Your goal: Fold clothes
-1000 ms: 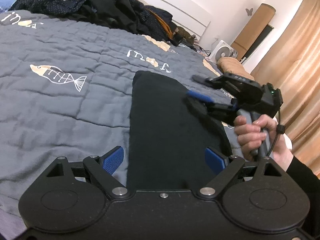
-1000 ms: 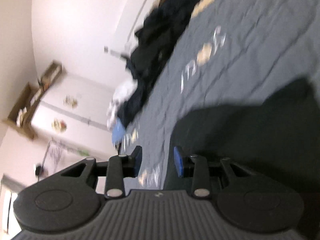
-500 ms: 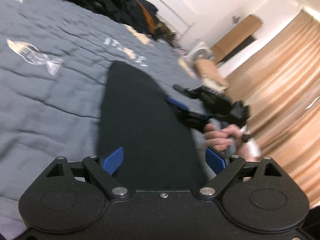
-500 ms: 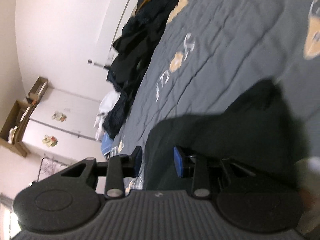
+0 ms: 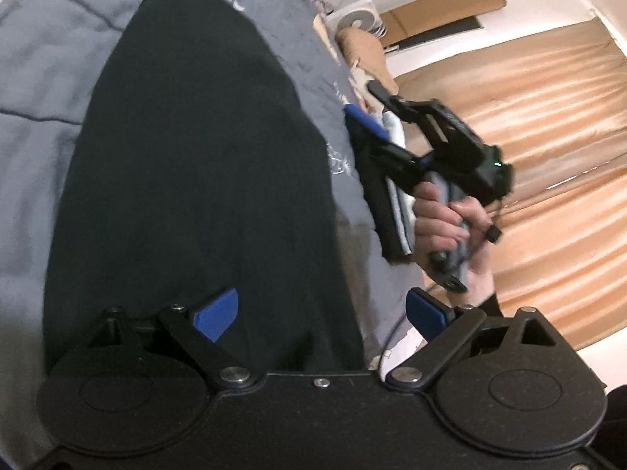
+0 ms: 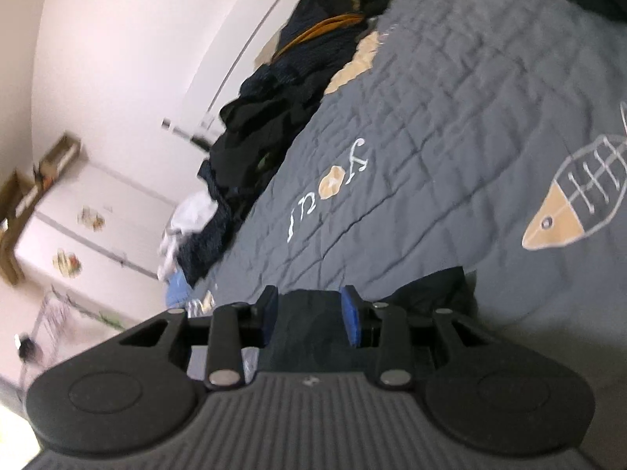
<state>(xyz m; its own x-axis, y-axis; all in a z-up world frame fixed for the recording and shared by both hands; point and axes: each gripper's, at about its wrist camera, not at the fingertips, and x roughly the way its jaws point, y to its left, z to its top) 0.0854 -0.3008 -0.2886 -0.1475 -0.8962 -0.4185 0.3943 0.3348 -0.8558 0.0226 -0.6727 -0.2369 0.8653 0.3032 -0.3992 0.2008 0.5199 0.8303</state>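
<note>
grippers: 2 (image 5: 321, 309) (image 6: 309, 319) | black garment: 1 (image 5: 196, 156) | quilt: 1 (image 6: 450, 117) | clothes pile: 1 (image 6: 274, 109)

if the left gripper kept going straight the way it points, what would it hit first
Most likely the black garment spread on the grey quilt. The open left gripper looks along it, so depth is unclear. The right gripper sits off to the side.

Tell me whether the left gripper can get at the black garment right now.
Probably yes. The left gripper is open directly over the black garment, with nothing between them; the right gripper is off at its far edge.
</note>
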